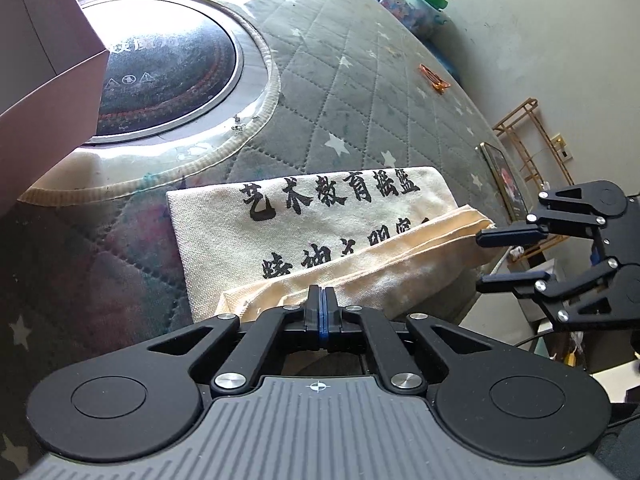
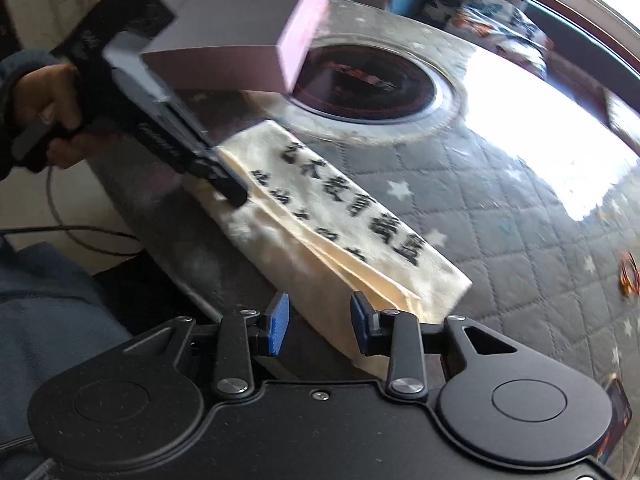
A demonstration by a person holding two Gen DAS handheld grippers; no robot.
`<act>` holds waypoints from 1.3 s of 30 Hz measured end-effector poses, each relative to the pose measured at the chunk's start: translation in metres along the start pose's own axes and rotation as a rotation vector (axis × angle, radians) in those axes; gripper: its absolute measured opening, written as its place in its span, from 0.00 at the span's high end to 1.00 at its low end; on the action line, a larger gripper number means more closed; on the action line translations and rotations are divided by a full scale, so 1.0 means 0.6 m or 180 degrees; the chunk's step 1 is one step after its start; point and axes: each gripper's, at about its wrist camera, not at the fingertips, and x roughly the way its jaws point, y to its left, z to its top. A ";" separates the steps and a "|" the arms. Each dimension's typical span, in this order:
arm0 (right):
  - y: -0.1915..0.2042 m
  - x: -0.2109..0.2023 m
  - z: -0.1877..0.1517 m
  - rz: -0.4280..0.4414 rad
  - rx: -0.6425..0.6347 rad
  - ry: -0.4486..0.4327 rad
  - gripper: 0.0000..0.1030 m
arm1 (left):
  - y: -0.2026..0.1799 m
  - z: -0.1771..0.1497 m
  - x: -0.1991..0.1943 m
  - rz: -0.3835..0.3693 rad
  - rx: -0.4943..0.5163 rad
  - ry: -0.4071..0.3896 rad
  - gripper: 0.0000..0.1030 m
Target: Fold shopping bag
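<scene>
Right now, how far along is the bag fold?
Done: the cream canvas shopping bag with black lettering lies on the grey star-quilted table cover, its near edge doubled over part of the print. In hand: the left tool is shut at that folded edge; whether it pinches cloth is unclear. The right tool is open, holding nothing. Left: the further folds.

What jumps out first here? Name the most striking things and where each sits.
The cream canvas shopping bag with bold black characters lies partly folded on the grey star-quilted table cover. The left gripper is shut at the bag's near folded edge, while the right gripper stands open beside its right end. Behind the bag sits a round black cooktop, with a pink box over its edge.
</scene>
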 end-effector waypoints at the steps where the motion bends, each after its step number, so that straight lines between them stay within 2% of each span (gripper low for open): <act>1: -0.003 0.003 -0.001 -0.0022 0.0025 0.0009 0.68 | 0.000 0.000 0.000 -0.0003 -0.0001 0.0000 0.98; 6: -0.010 0.021 -0.007 -0.0189 -0.0099 0.0012 0.69 | 0.004 0.000 0.001 -0.0030 -0.0025 -0.0001 0.97; 14: -0.025 0.048 -0.016 -0.0266 -0.0142 -0.0011 0.69 | 0.008 0.000 0.001 -0.0060 -0.0036 0.0001 0.97; 22: -0.042 0.054 -0.020 -0.0223 0.0001 -0.0115 0.68 | 0.005 0.001 0.002 -0.0032 -0.0006 0.0001 0.97; 27: -0.030 0.031 -0.012 -0.0241 -0.0010 -0.0221 0.68 | 0.005 0.001 0.002 -0.0036 -0.0007 0.0004 0.97; 30: -0.015 0.020 -0.008 -0.0156 -0.0069 -0.0242 0.68 | 0.006 0.001 0.002 -0.0035 -0.0007 0.0007 0.97; 33: 0.000 0.017 -0.006 -0.0063 -0.0152 -0.0231 0.68 | 0.006 0.001 0.001 -0.0033 -0.0009 0.0003 0.97; 39: -0.009 0.055 -0.016 -0.0042 -0.0080 0.0037 0.70 | 0.007 0.001 0.001 -0.0049 -0.0009 -0.0003 0.97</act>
